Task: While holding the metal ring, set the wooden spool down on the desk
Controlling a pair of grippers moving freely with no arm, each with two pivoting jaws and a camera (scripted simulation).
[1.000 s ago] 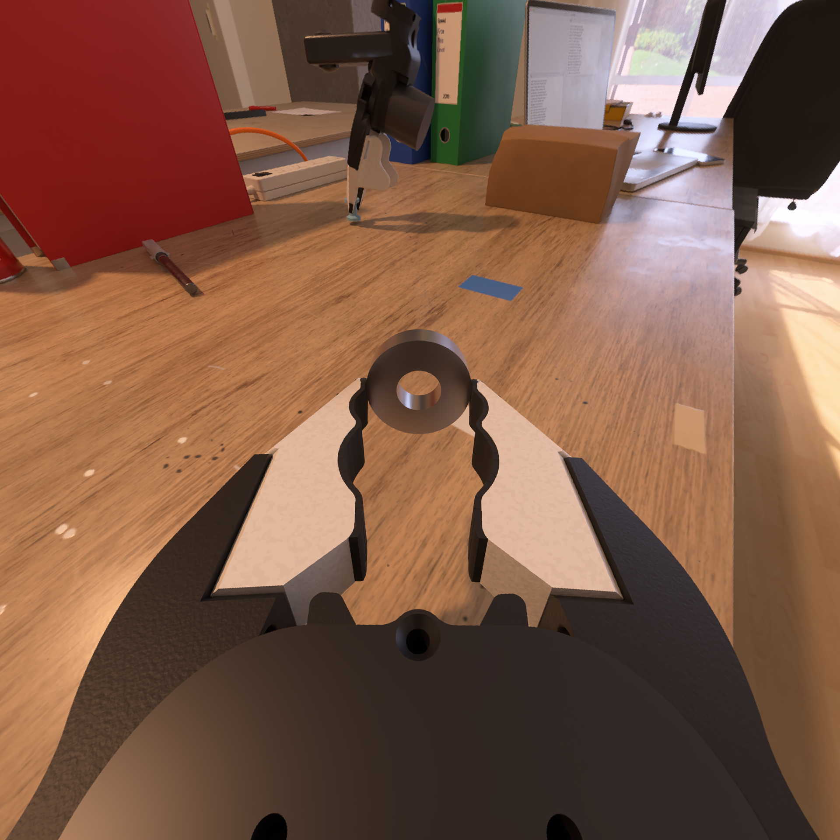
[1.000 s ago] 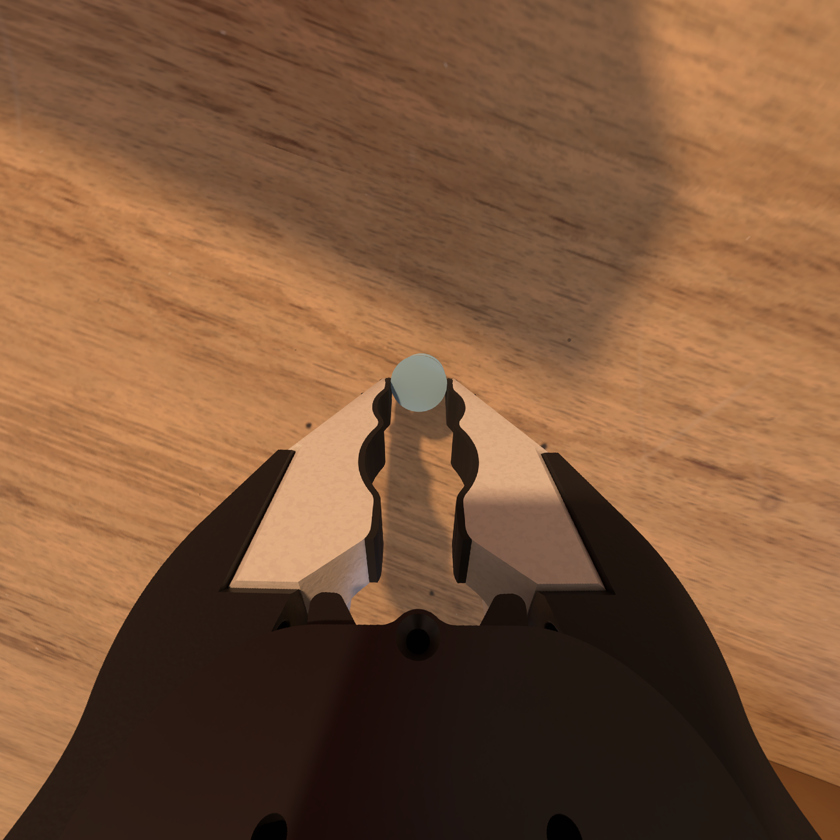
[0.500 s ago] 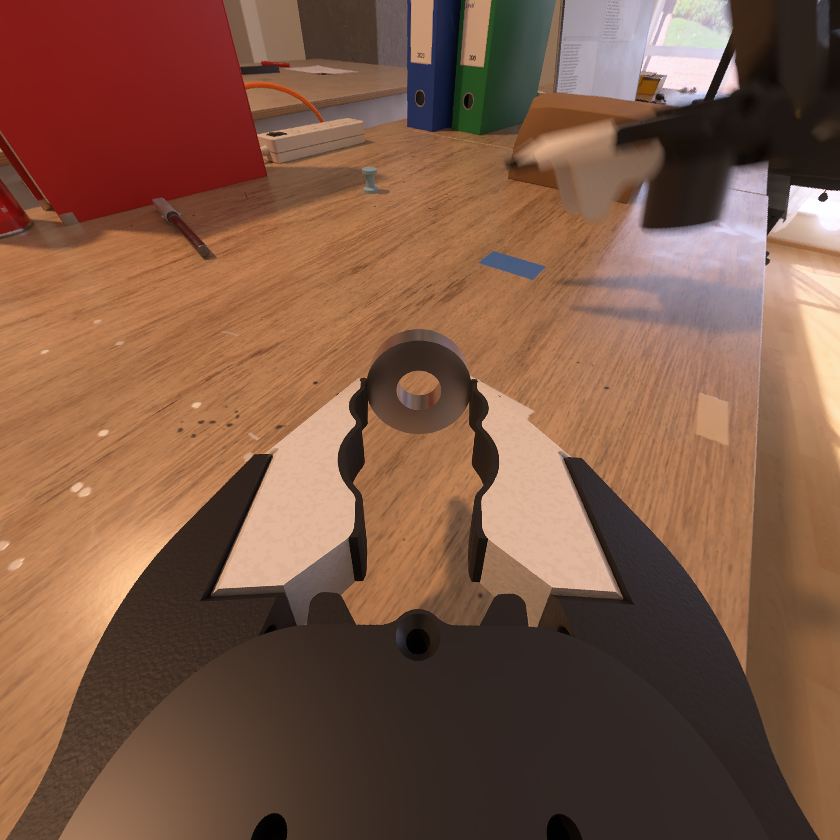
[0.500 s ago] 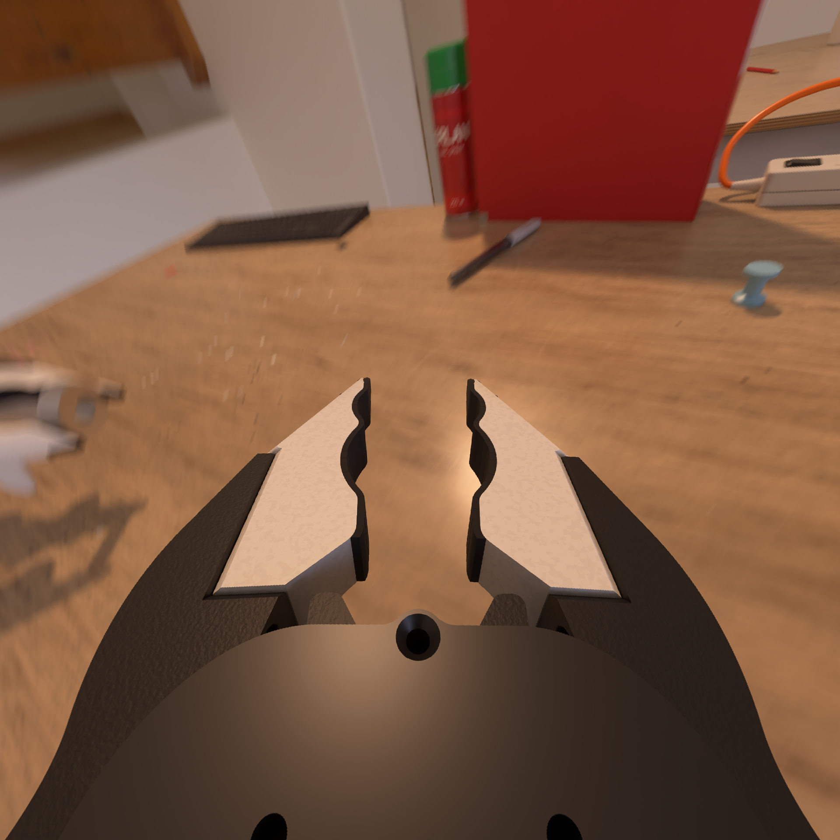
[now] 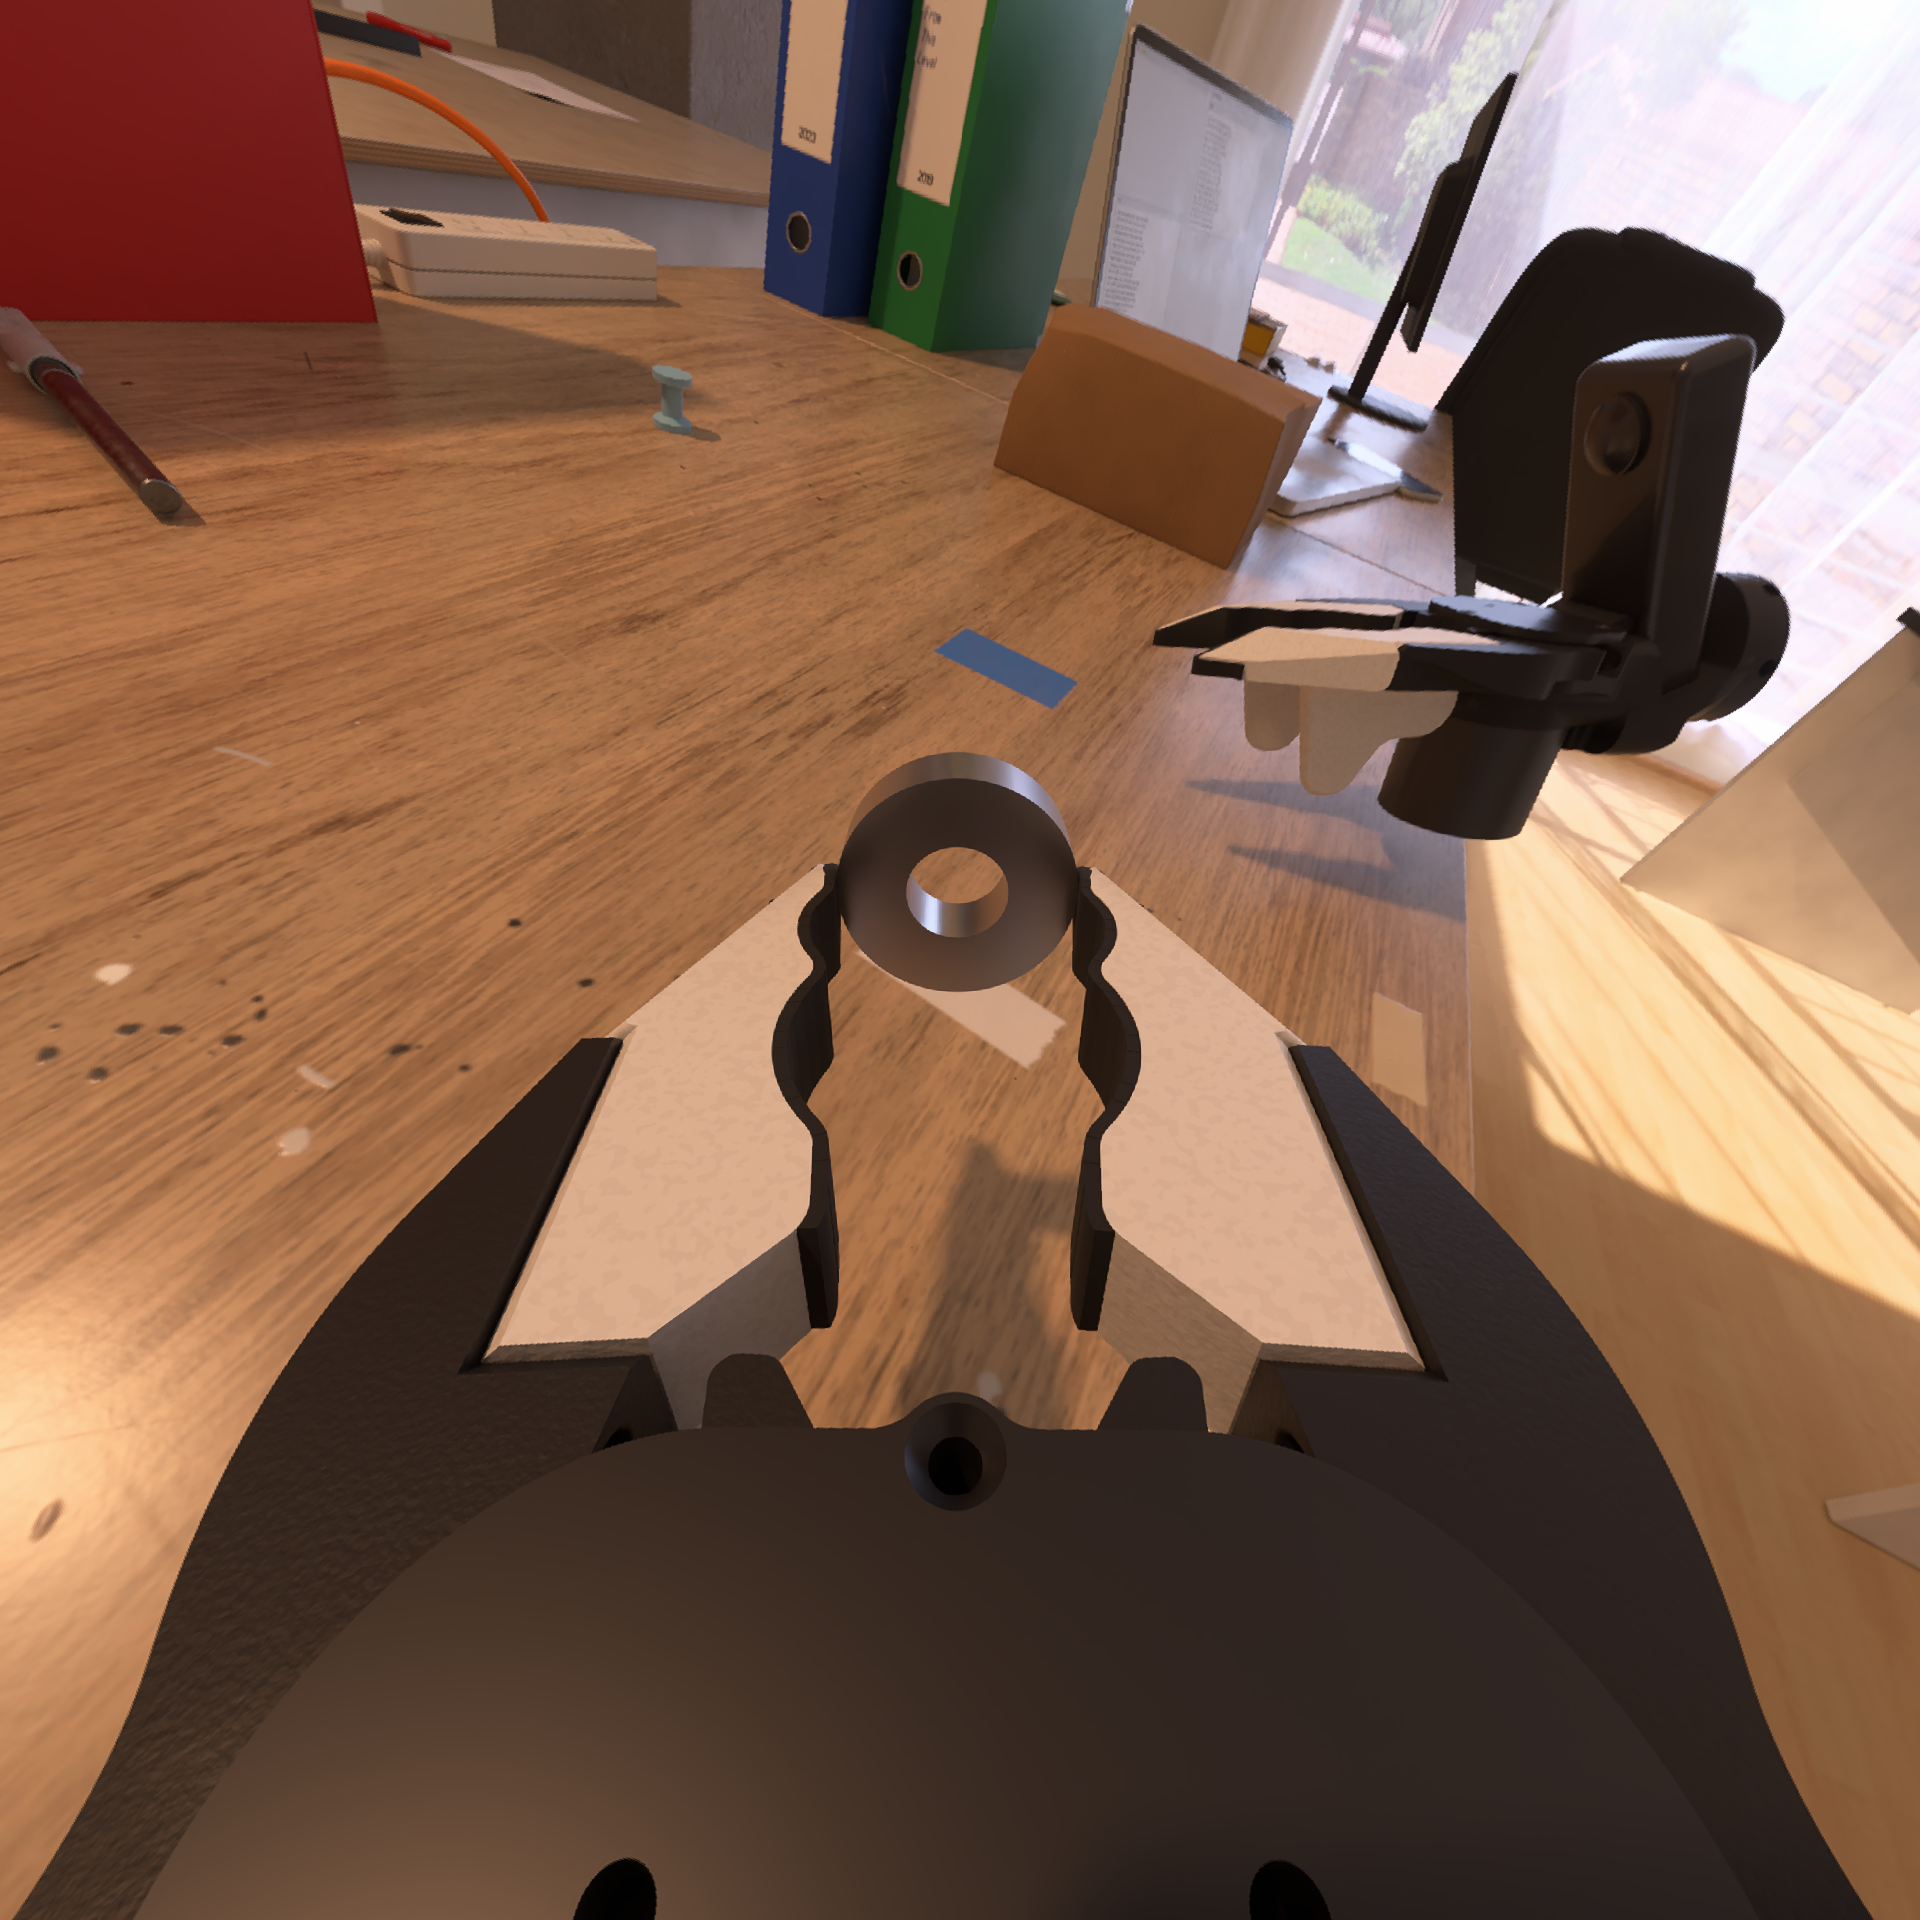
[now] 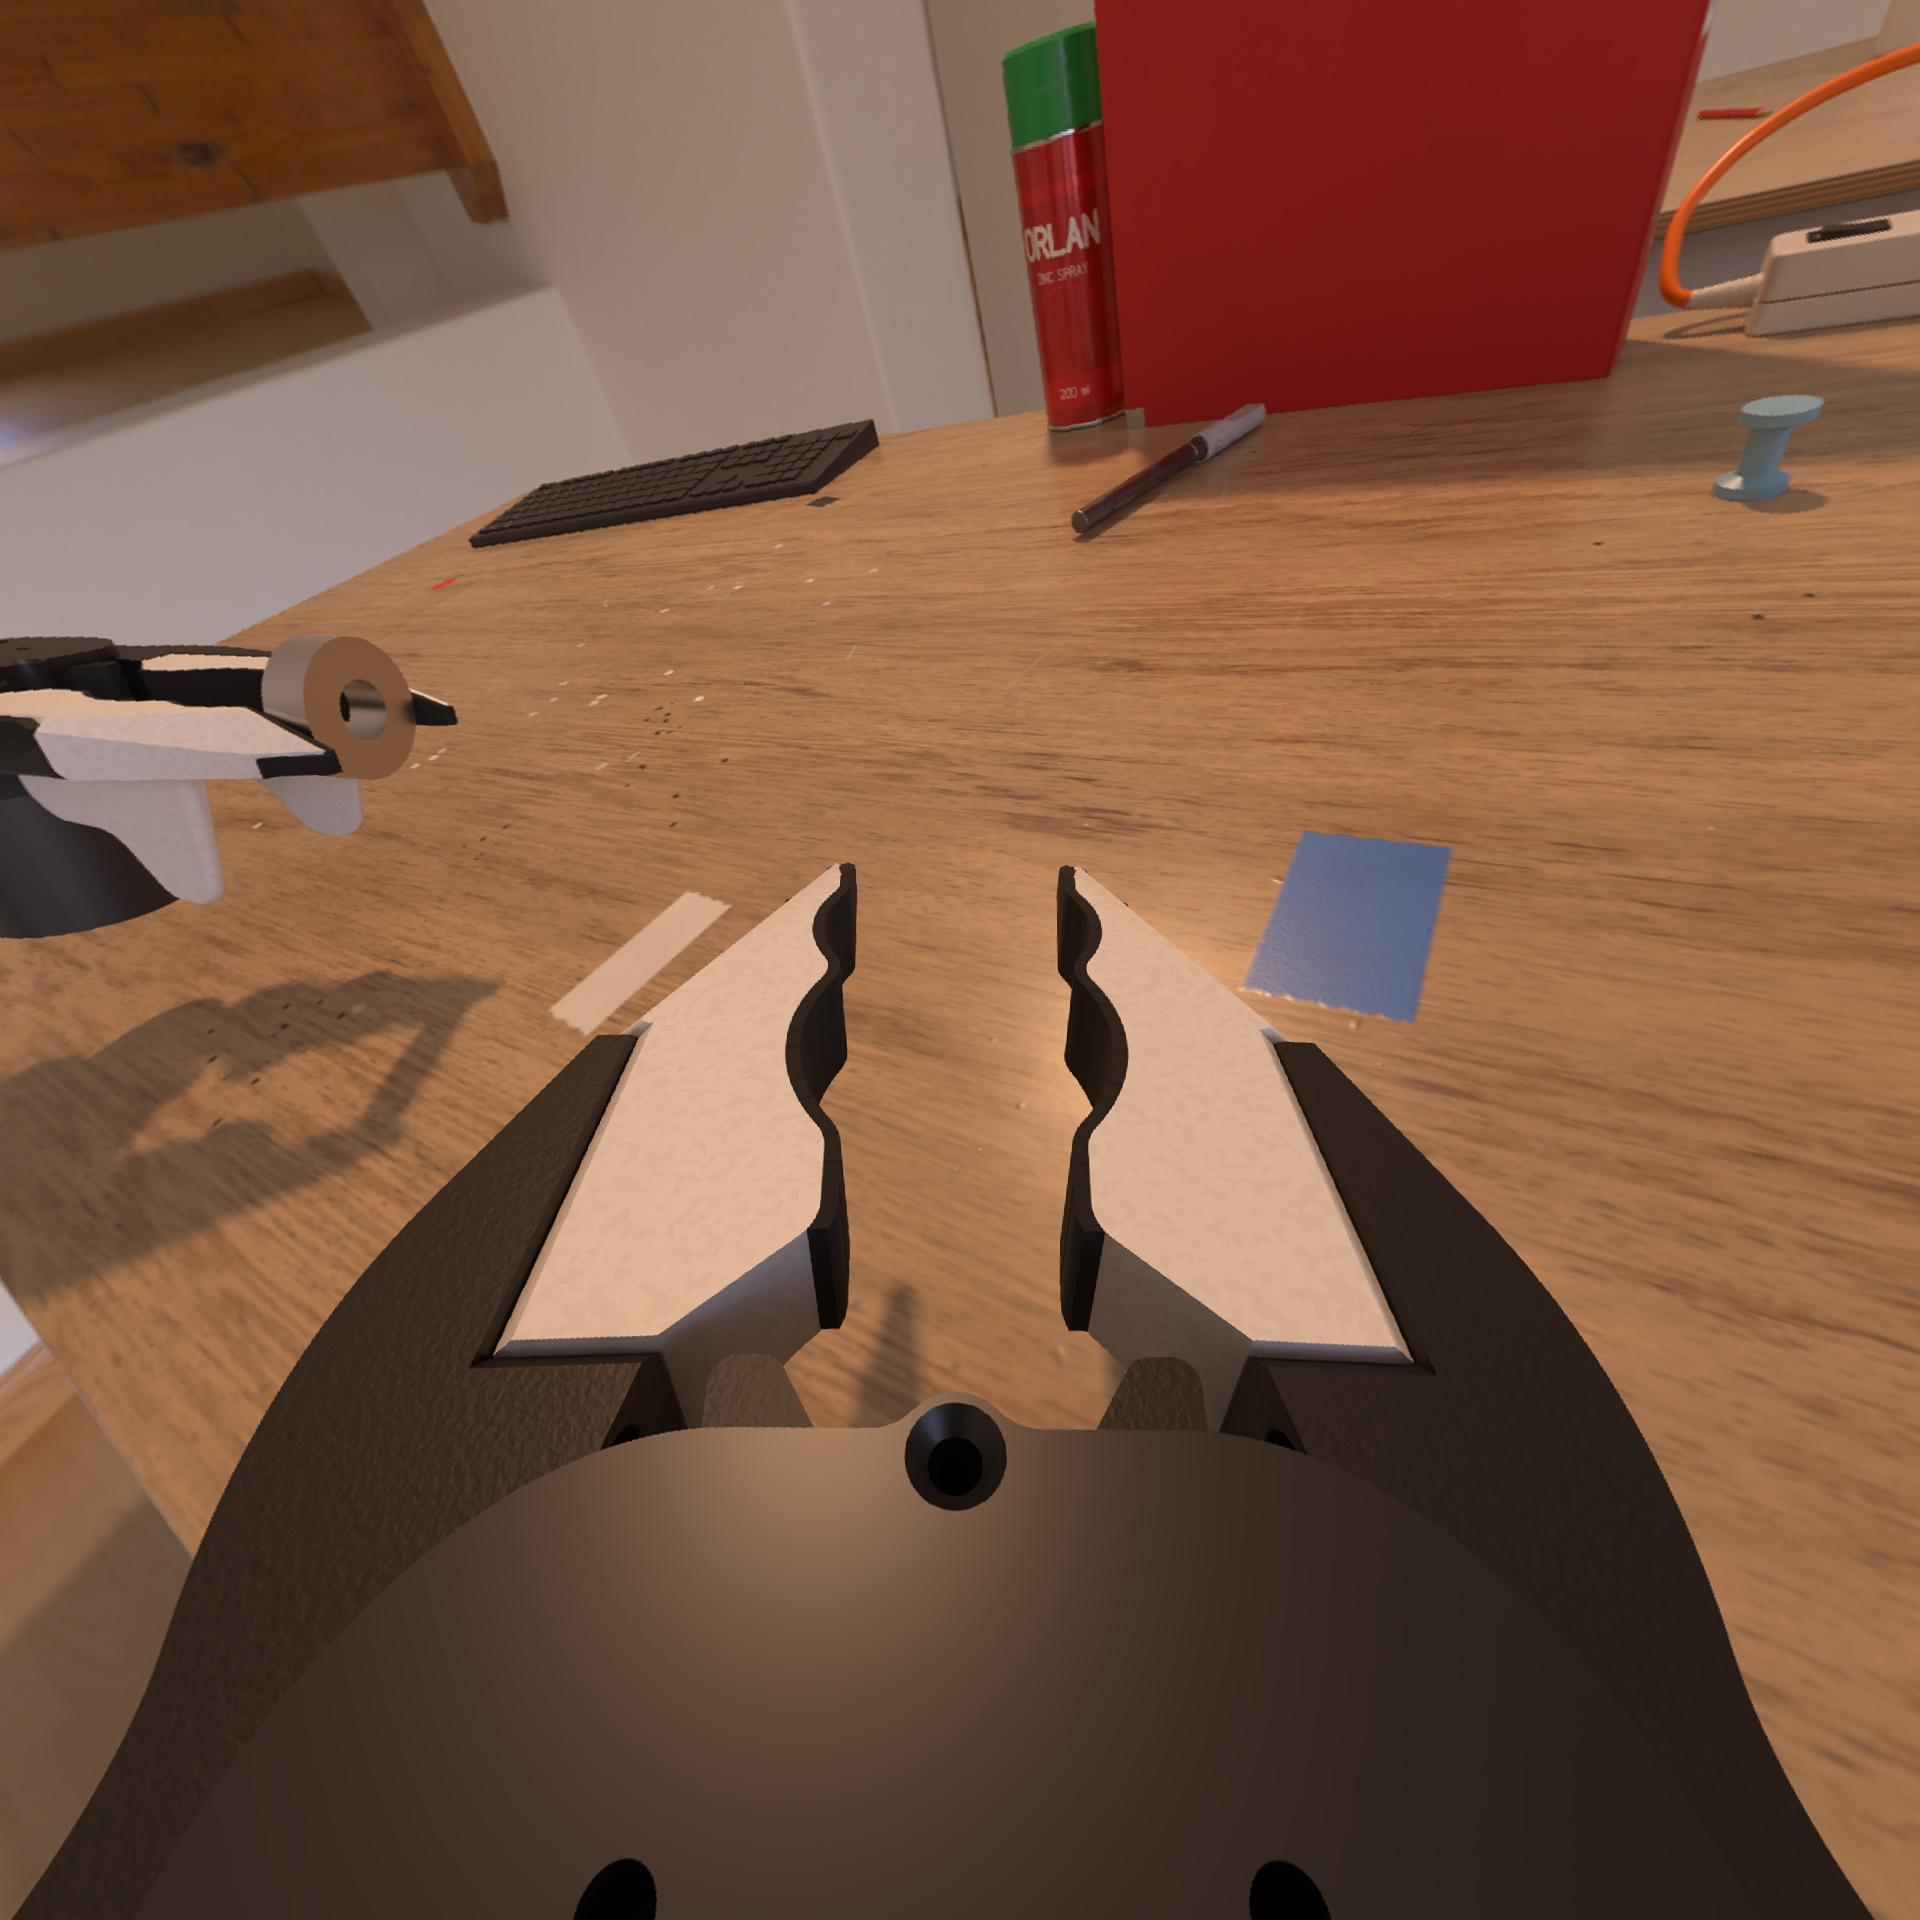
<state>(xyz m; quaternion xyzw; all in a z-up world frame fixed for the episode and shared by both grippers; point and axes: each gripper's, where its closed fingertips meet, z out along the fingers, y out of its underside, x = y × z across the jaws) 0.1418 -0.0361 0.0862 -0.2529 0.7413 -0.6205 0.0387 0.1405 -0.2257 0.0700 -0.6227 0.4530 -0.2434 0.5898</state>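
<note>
My left gripper [image 5: 956, 883] is shut on the grey metal ring [image 5: 956, 871] and holds it above the wooden desk [image 5: 436, 665]; it also shows at the left of the right wrist view [image 6: 358, 717] with the ring [image 6: 353, 707]. The pale blue spool [image 5: 672, 398] stands upright on the desk far ahead, and at the upper right of the right wrist view [image 6: 1766, 449]. My right gripper [image 6: 956, 883] is open and empty above the desk, far from the spool. It shows at the right of the left wrist view [image 5: 1210, 644].
A red board [image 6: 1382, 187], spray can [image 6: 1065, 239], marker pen [image 6: 1169, 468] and black keyboard [image 6: 686, 480] lie at the back. Blue tape [image 6: 1345, 925] and pale tape [image 6: 639, 958] lie flat. Binders [image 5: 956, 156], a cardboard box [image 5: 1148, 436] and a power strip [image 5: 509, 255] stand beyond. The desk edge [image 5: 1467, 1039] runs on the right.
My right gripper let go of the spool, which stands on the desk, then swung up and drew back to the right. My left gripper kept the ring and turned slightly.
</note>
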